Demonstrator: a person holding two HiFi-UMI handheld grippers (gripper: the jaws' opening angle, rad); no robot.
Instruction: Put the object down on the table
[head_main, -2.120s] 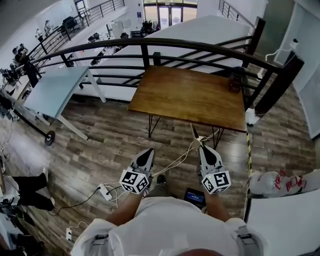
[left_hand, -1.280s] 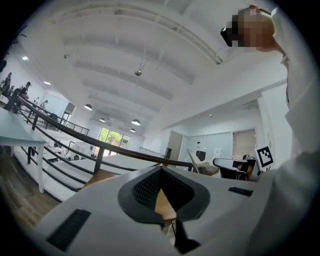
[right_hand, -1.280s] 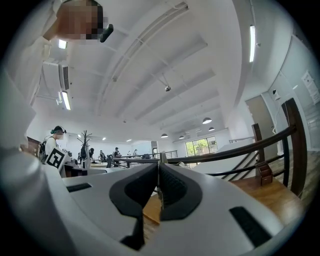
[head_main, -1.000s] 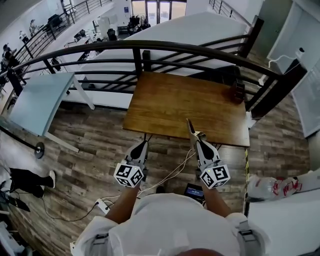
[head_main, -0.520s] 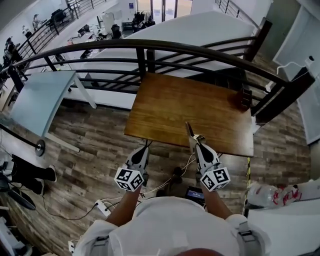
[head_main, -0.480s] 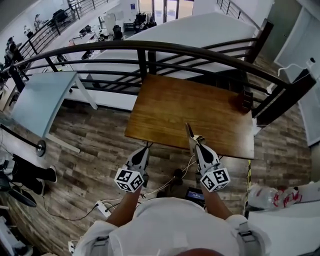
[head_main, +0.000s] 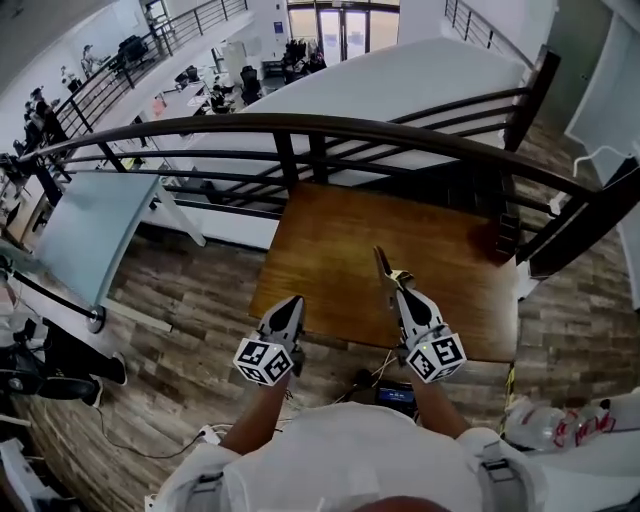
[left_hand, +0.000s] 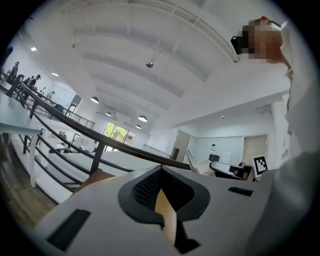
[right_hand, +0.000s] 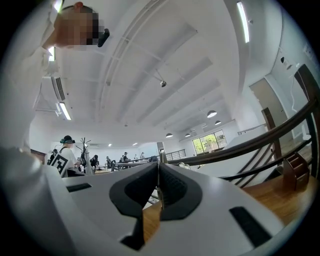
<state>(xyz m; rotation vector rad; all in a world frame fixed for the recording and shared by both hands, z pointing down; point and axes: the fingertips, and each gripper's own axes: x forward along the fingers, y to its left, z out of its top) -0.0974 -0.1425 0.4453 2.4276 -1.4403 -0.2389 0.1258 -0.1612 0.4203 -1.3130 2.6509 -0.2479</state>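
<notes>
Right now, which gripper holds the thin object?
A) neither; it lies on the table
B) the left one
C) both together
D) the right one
D: the object sticks out forward from the shut right gripper, above the table; the left gripper is shut on nothing.

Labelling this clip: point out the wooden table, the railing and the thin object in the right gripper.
Table (head_main: 335, 250), head view, bare top.
Railing (head_main: 330, 123), head view, top rail.
Thin object (head_main: 381, 262), head view, its shaft beyond the jaws.
</notes>
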